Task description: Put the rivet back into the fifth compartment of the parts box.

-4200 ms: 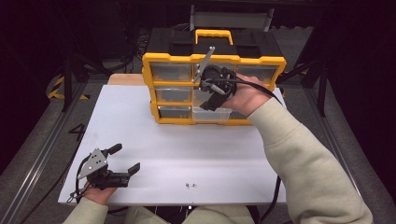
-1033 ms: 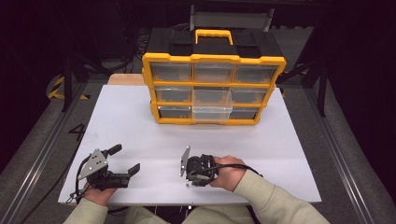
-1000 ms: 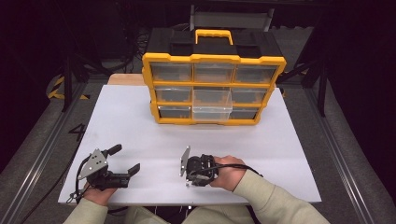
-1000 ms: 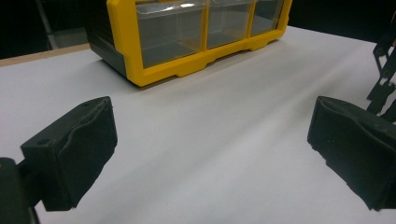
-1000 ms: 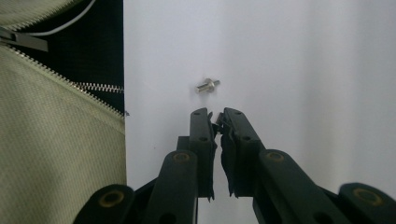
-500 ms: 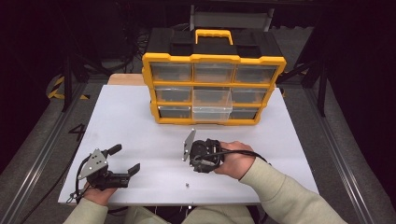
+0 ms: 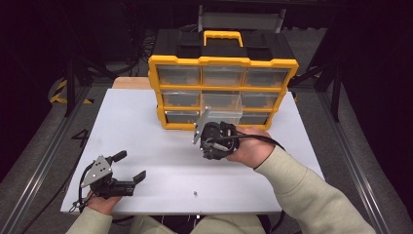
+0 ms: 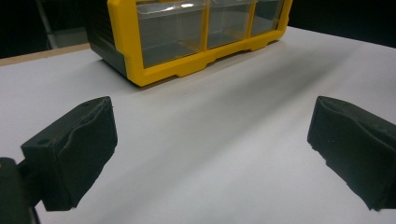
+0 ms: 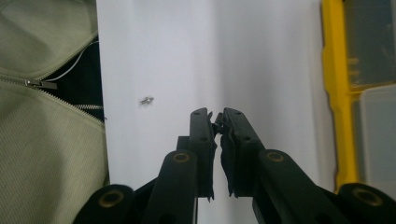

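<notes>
White table [image 7: 146, 131] with yellow drawer organizer [image 7: 221, 90], small screw [image 7: 195, 193].

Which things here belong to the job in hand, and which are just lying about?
In the job: right gripper, shut; pulled-out drawer; yellow cabinet; likely the small screw on the table.
Lying about: left gripper, open, idle; wooden board behind the table.
</notes>
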`<state>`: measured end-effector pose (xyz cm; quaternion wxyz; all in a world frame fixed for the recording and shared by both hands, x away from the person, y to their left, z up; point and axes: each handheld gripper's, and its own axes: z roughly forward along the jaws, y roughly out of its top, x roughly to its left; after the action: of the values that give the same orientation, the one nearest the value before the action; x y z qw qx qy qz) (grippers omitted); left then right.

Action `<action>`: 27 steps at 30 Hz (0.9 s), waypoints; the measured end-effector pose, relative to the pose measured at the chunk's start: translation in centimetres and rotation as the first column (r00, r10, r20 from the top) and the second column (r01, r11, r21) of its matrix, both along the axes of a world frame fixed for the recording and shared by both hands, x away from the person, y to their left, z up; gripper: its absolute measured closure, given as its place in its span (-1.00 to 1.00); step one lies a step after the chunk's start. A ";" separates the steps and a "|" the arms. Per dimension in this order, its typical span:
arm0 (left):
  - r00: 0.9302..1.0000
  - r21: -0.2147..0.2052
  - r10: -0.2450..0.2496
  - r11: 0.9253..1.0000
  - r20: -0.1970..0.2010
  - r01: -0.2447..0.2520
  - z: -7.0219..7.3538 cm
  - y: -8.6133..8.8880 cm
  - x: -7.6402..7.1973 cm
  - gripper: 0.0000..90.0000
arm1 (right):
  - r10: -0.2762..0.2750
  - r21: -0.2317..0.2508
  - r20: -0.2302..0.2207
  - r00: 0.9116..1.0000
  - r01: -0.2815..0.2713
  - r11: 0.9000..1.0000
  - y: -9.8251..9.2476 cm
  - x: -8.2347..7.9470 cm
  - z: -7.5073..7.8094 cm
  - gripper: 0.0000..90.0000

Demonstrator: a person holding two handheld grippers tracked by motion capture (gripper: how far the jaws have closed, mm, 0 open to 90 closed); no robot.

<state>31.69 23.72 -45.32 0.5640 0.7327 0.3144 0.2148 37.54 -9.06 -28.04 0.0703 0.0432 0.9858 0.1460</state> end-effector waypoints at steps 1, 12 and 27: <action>1.000 0.000 0.000 1.000 0.000 0.000 0.0 0.0 0.0 -0.94 | 0.000 0.000 0.000 1.000 0.000 1.000 0.0 0.0 0.0 0.84; 1.000 -0.002 0.001 1.000 0.001 -0.001 0.0 0.0 0.0 -0.94 | -0.045 0.010 0.019 0.999 0.044 0.999 0.0 1.8 3.6 0.84; 1.000 -0.003 0.001 1.000 0.002 -0.001 0.1 0.0 -0.1 -0.94 | -0.135 0.017 0.041 0.990 0.135 0.991 -0.3 5.2 5.9 0.84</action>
<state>31.64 23.76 -45.26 0.5655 0.7315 0.3145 0.2150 42.72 -9.38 -22.14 0.1006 0.1073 0.9778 0.1489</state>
